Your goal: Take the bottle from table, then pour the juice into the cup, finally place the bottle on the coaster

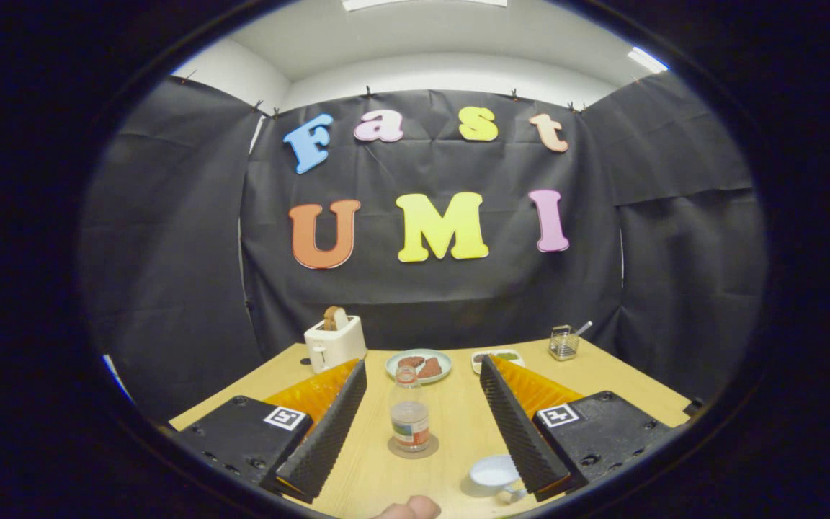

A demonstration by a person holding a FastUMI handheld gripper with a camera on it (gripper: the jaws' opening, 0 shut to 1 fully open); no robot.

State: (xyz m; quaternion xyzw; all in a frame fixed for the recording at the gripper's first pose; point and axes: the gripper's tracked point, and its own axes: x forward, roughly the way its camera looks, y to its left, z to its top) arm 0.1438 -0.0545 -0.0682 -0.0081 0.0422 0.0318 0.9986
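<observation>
Bottle on its coaster; my job looks about done

My gripper [422,422] is wide open, holding nothing; the small clear plastic bottle with a striped label [409,414] stands upright between my fingers, on the round brown coaster [413,450]; the white cup [494,473] sits just beside the coaster, nearer me; I cannot tell if juice is in it.

Wooden table [458,425]: toaster [334,343], plates [418,365], coaster [413,448], cup [496,476].
</observation>
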